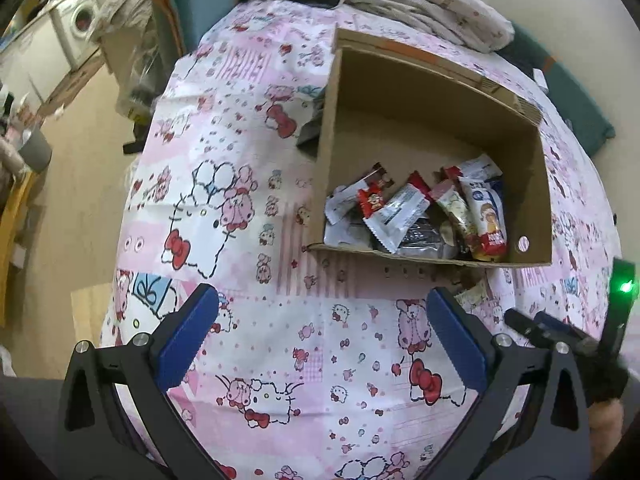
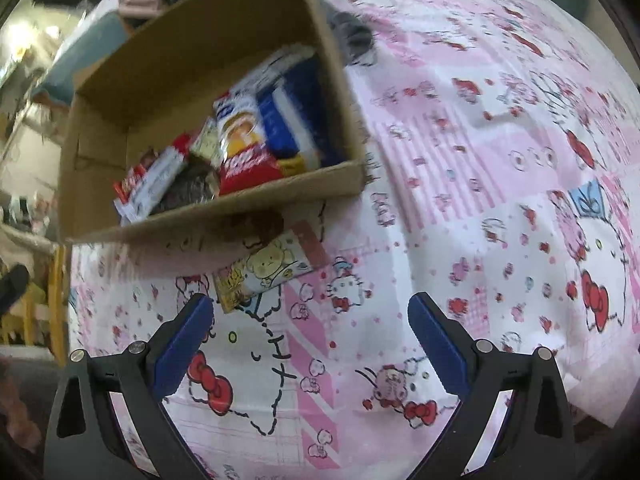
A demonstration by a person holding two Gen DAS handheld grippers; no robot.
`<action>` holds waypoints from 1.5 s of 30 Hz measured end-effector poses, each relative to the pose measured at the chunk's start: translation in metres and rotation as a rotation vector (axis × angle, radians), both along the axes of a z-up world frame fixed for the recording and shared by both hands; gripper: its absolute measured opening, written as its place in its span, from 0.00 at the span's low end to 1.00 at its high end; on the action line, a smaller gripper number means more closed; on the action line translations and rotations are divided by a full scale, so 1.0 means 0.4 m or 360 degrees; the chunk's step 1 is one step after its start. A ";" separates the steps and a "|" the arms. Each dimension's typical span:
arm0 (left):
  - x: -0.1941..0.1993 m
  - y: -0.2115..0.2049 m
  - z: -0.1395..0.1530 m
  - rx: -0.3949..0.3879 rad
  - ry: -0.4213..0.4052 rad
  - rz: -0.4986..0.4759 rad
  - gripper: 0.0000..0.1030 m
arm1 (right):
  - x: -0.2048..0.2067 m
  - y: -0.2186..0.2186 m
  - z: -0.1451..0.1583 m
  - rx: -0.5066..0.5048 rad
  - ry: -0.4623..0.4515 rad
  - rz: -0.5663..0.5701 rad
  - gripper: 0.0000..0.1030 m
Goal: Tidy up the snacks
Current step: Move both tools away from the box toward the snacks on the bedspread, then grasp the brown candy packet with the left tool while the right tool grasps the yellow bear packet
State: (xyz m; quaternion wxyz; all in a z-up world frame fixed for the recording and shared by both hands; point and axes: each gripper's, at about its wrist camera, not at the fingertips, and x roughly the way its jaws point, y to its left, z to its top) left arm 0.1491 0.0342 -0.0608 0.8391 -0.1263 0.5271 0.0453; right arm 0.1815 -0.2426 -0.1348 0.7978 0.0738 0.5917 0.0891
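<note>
From your left wrist, your left gripper [image 1: 322, 328] gapes wide and empty over the cartoon-cat cloth [image 1: 248, 208]; the cardboard box [image 1: 536, 200] holds snack packets [image 1: 416, 212], print unreadable. From your right wrist, your right gripper [image 2: 310, 332] is spread, empty, near a bear-printed packet [image 2: 268, 276] just outside the box; a red packet [image 2: 244, 160] possibly reads "100"

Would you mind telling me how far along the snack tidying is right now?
Mostly done: a pile of wrapped snacks already lies in the cardboard box. Nothing is in hand; the left gripper and right gripper are both open and empty. Left: one yellow snack packet on the pink cloth just outside the box, nearest the right gripper.
</note>
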 end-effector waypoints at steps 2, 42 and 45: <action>0.004 0.009 -0.005 -0.0023 0.0017 0.0024 0.99 | 0.014 0.029 -0.003 -0.0040 -0.0027 0.0062 0.97; 0.011 0.045 -0.053 -0.0050 0.0147 0.0098 0.99 | -0.056 0.223 0.054 0.0409 0.0044 0.0470 0.88; 0.002 0.031 -0.083 -0.0094 0.0216 0.0086 0.93 | -0.034 0.094 0.063 0.0487 0.0023 0.0125 0.88</action>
